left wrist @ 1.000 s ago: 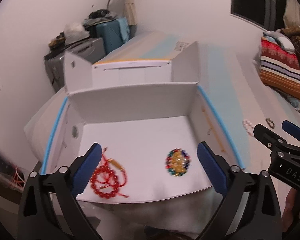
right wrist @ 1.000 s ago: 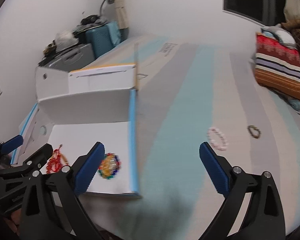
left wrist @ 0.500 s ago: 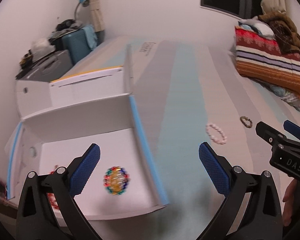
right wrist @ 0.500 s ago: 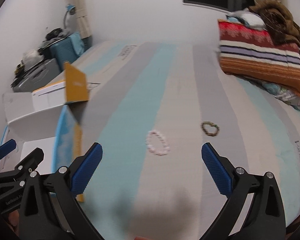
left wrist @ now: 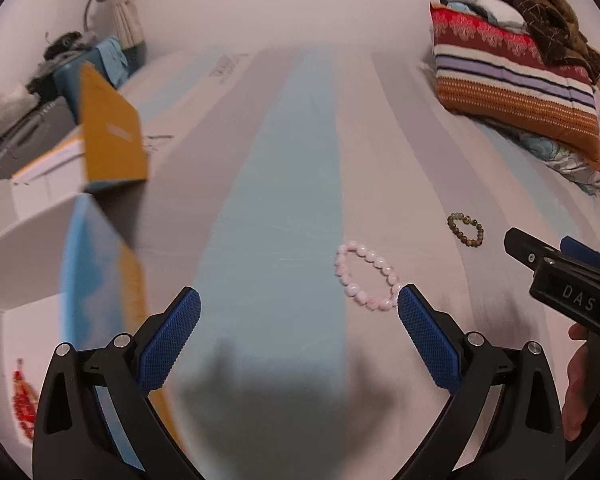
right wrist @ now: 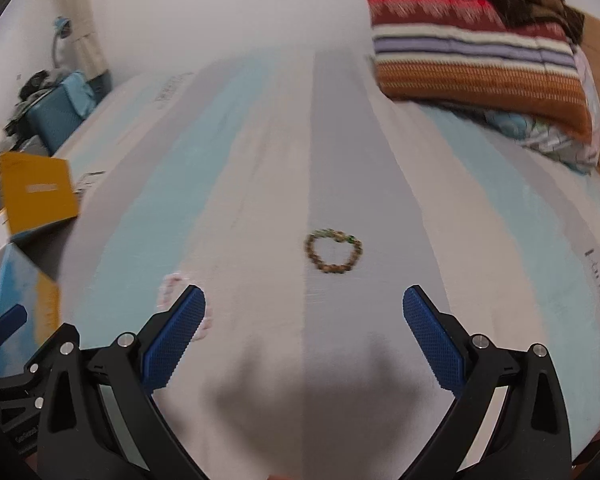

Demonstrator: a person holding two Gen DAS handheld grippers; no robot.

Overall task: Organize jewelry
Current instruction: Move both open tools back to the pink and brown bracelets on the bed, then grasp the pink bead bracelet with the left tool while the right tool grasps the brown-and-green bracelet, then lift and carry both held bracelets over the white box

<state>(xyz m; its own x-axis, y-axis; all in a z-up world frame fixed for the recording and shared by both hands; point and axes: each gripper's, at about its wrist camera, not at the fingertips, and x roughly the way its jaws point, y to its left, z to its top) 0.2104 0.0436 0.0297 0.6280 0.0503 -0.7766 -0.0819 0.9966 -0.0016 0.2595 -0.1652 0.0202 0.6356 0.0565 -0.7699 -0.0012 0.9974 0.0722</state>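
Observation:
A pink bead bracelet (left wrist: 366, 276) lies on the striped bed cover, just ahead of my open, empty left gripper (left wrist: 299, 308), close to its right fingertip. A brown bead bracelet (left wrist: 465, 229) lies further right; in the right wrist view it (right wrist: 333, 251) sits ahead of my open, empty right gripper (right wrist: 304, 312). The pink bracelet (right wrist: 172, 286) is partly hidden behind the right gripper's left finger. A red bead bracelet (left wrist: 23, 404) lies in the white open box (left wrist: 16, 240) at the far left.
The box has yellow and blue flaps (left wrist: 110, 136). A striped folded blanket and pillows (left wrist: 516, 92) lie at the back right. Suitcases and clutter (right wrist: 56, 108) stand beyond the bed's left side. The right gripper (left wrist: 568, 280) shows at the left wrist view's right edge.
Both grippers have swung right, away from the box and toward the two bracelets on the bed. The multicoloured bracelet in the box has left the views. Both stay open.

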